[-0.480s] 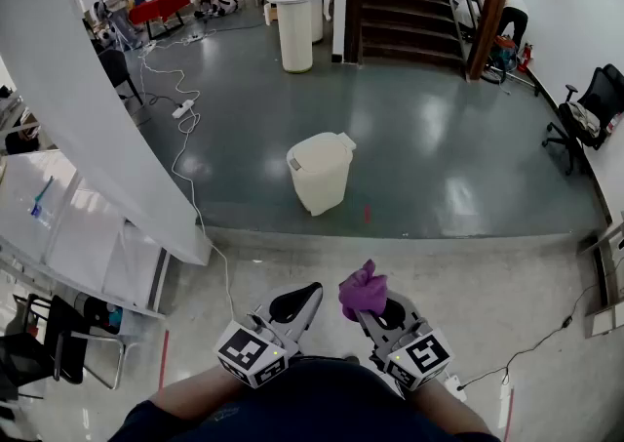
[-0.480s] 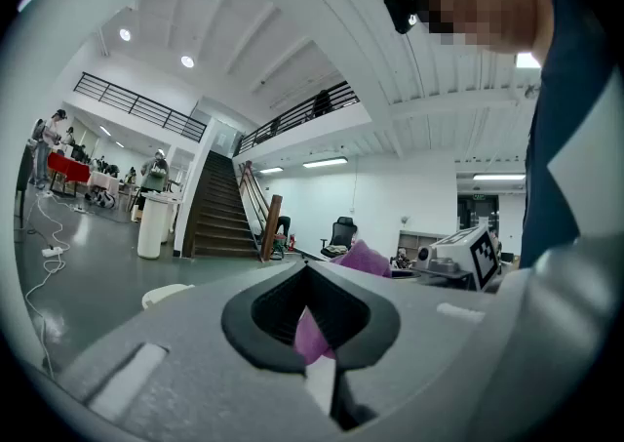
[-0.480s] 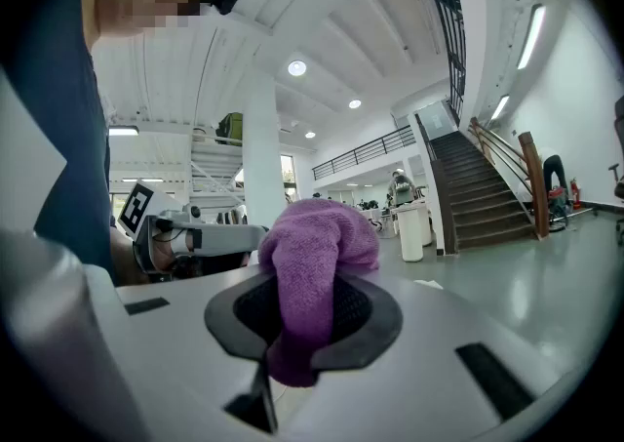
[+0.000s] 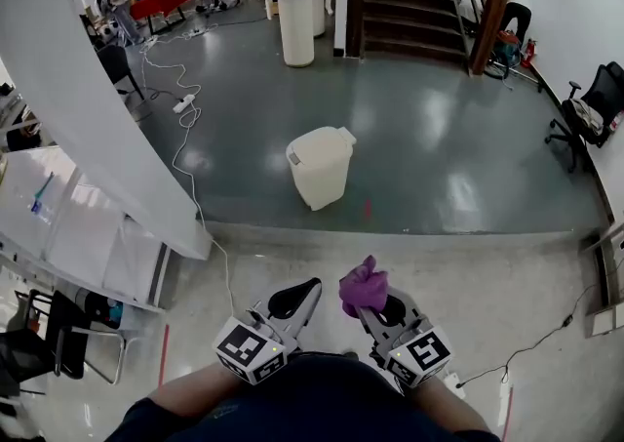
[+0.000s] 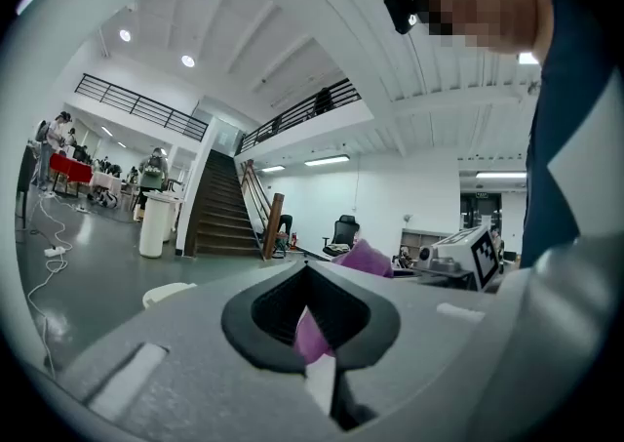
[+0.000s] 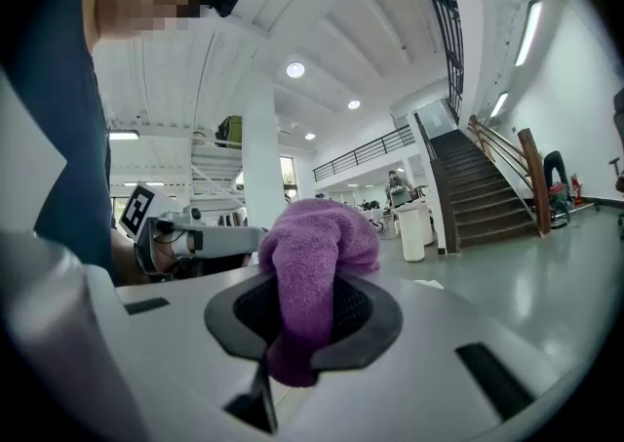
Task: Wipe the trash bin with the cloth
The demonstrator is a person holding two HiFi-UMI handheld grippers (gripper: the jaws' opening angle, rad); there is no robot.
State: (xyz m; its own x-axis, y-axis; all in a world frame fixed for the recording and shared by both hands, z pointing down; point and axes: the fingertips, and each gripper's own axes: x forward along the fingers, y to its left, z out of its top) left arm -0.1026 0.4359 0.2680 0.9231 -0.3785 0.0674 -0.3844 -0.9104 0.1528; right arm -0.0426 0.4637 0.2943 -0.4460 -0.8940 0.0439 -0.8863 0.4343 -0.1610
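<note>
— Trash bin (image 4: 320,169): where is it?
— Upright on the grey floor (image 4: 439,157), lid down.
— And the cloth (image 4: 363,287)?
— Well apart from the bin, on the person's side of it. The right gripper (image 4: 375,305) has its fingers (image 6: 375,318) pinching the purple bundle.
— The left gripper (image 4: 292,300)?
— Equally far from the bin, fingers pressed together, nothing between them.

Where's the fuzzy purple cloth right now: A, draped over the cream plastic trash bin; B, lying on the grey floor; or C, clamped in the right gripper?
C: the fuzzy purple cloth bulges out from between the jaws of the right gripper, apart from the cream plastic trash bin standing out on the floor.
</note>
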